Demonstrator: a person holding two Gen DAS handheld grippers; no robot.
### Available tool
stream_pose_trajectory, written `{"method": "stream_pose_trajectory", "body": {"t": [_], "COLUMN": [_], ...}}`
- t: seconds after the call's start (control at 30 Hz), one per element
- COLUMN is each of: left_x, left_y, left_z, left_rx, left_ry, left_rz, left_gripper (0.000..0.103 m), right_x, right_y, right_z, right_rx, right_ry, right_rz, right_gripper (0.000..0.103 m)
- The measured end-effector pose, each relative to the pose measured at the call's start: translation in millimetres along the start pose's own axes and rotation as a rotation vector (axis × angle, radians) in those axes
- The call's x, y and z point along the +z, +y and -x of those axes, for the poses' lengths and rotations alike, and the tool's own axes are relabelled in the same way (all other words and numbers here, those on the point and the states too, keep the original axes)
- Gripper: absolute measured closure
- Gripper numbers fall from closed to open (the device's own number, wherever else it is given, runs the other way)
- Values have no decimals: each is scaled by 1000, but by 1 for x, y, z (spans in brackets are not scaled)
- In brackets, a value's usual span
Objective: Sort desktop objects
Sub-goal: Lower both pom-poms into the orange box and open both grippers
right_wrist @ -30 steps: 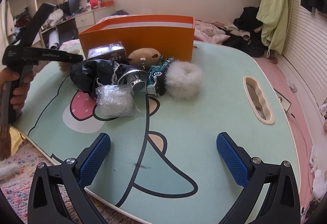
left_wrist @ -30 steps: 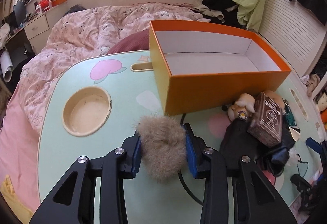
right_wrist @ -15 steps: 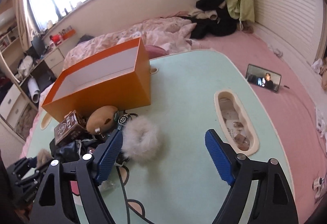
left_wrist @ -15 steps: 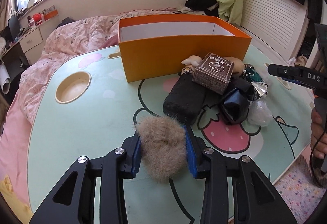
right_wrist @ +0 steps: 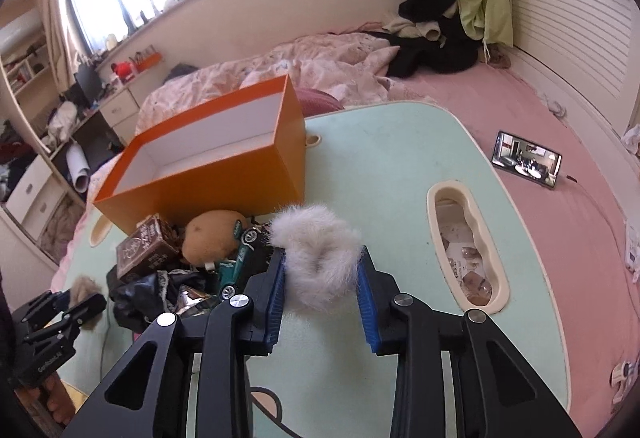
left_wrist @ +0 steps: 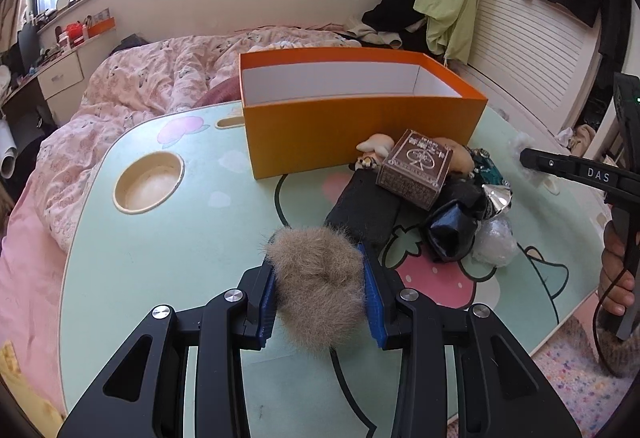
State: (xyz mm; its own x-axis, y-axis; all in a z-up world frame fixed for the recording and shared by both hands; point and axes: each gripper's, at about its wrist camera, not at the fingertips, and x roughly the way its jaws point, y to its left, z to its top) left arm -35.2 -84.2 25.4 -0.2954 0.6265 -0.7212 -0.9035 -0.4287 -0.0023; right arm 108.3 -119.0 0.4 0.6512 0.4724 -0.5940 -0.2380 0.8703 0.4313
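My left gripper point(left_wrist: 320, 278) is shut on a brown fur scrunchie point(left_wrist: 318, 284) and holds it above the mint table point(left_wrist: 168, 258). My right gripper point(right_wrist: 322, 266) has closed onto a white fur scrunchie point(right_wrist: 320, 254) beside the pile. An open, empty orange box point(left_wrist: 360, 118) stands at the back; it also shows in the right wrist view point(right_wrist: 208, 166). In front of it lie a brown patterned box point(left_wrist: 416, 168), a tan plush point(right_wrist: 214, 236), a green toy car point(right_wrist: 240, 262), black items point(left_wrist: 452, 226) and a clear plastic wad point(left_wrist: 494, 242).
The table has a round cup recess point(left_wrist: 148, 182) at the left and an oval slot point(right_wrist: 466, 242) at the right. A phone point(right_wrist: 526, 160) lies on the pink bed behind. A bed with a floral quilt point(left_wrist: 160, 78) is beyond the table.
My right gripper has moved in and closed on the white scrunchie, having been wide open. My left gripper still holds the brown scrunchie and has drawn back from the orange box.
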Motion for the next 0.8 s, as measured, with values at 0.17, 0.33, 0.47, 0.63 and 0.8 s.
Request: {"method": "stream_pose_trajectory", "body": {"t": [0.17, 0.33, 0.47, 0.63, 0.8], "left_x": [43, 103, 143, 174, 178], "left_y": [5, 3, -4, -2, 1], "left_z": [14, 5, -28, -94, -130], "left_rx": [-32, -42, -75, -72, -20], "left_ry": [-59, -76, -22, 75, 115], "left_rz": [1, -19, -3, 58, 104], "left_gripper": [65, 65, 64, 62, 39], "right_x": [27, 61, 90, 120, 132], "right_y": [12, 34, 51, 77, 82], "right_z": [9, -7, -33, -76, -103], "right_rx": [85, 84, 112, 83, 69], "right_ry": [-13, -18, 6, 41, 52], "right_rz": [27, 78, 80, 122, 97], "right_gripper": [72, 72, 71, 68, 56]}}
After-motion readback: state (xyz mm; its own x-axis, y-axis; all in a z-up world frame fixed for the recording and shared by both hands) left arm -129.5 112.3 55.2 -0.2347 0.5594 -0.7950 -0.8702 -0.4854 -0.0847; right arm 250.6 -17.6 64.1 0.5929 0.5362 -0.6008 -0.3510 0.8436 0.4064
